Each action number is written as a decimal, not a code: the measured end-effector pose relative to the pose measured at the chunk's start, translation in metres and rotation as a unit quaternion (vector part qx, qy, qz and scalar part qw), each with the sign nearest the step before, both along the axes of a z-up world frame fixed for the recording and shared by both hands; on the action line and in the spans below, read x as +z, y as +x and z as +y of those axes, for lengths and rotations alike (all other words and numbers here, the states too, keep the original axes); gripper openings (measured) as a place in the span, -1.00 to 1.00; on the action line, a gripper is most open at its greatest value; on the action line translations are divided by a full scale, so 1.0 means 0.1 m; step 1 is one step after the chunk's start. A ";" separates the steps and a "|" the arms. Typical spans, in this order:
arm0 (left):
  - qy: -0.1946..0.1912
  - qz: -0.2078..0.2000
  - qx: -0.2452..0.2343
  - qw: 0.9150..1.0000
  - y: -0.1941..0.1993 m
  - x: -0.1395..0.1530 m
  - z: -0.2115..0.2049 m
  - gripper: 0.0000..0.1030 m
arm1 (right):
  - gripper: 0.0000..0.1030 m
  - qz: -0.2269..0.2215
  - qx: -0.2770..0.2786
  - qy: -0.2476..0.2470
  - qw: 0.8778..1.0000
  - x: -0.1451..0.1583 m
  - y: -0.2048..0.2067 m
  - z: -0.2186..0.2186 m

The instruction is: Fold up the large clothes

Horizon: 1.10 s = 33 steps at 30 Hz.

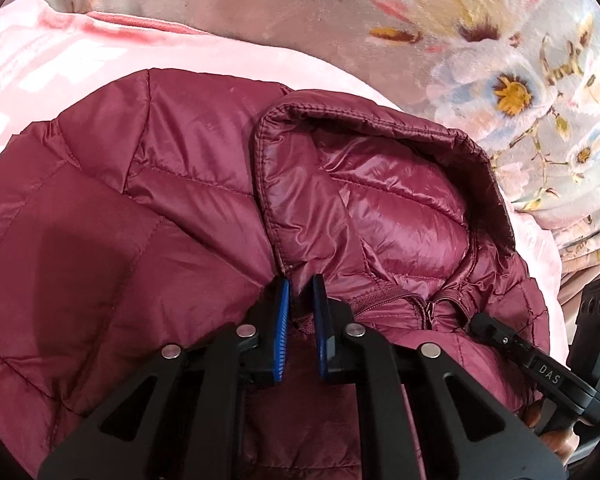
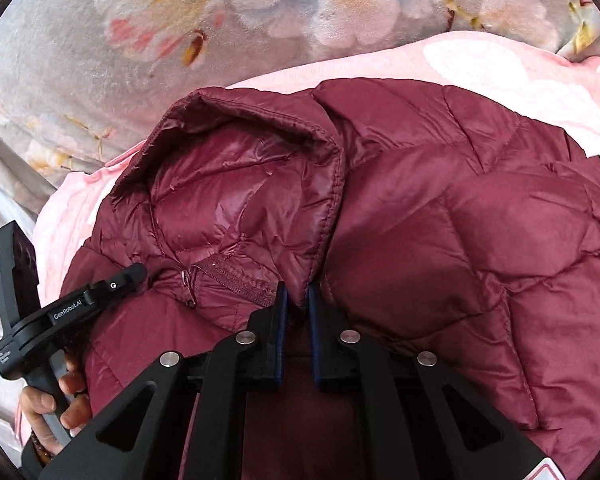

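i've got the maroon puffer jacket [image 1: 160,208] spread on the pink blanket [image 1: 60,64], hood [image 1: 372,184] pointing away from both tools, opening up. left gripper [image 1: 301,286] and right gripper [image 2: 295,294] each pinched nearly closed on the hood's base seam. floral bedding [image 1: 480,40] lies free beyond the hood.

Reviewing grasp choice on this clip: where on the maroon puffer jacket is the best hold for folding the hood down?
Probably the neckline where the hood joins the jacket, approached from the near, zipper side. Both grippers, left and right, already pinch thin fabric there; the puffy panels elsewhere would likely slip.
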<state>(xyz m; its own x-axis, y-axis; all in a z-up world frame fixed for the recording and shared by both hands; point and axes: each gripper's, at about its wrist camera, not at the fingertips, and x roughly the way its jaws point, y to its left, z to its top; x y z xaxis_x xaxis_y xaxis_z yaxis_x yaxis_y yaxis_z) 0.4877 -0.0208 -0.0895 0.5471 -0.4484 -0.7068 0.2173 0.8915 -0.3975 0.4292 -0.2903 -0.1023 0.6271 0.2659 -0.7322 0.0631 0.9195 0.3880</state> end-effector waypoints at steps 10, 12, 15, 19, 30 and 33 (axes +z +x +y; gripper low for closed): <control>0.019 -0.026 -0.002 0.999 -0.22 0.27 0.15 -0.73 | -0.65 -0.001 -0.038 0.027 0.999 0.26 -0.25 -0.19; 0.013 -0.043 0.013 0.999 -0.21 0.49 0.28 -0.71 | -0.63 -0.028 -0.053 0.015 0.998 0.47 -0.30 -0.27; -0.008 -0.054 0.045 0.998 0.02 0.82 0.32 -0.71 | -0.63 -0.051 -0.064 0.025 0.996 0.71 -0.12 -0.29; -0.030 -0.054 0.075 0.995 0.39 1.09 0.16 -0.71 | -0.63 -0.083 -0.073 0.000 0.994 0.98 0.38 -0.11; 0.042 -0.011 0.040 0.998 0.62 0.45 -0.17 -0.62 | -0.76 -0.028 -0.016 -0.097 0.995 0.43 0.77 0.20; 0.050 -0.020 0.033 0.998 0.56 0.33 -0.15 -0.62 | -0.86 -0.032 -0.012 -0.114 0.993 0.33 0.69 0.15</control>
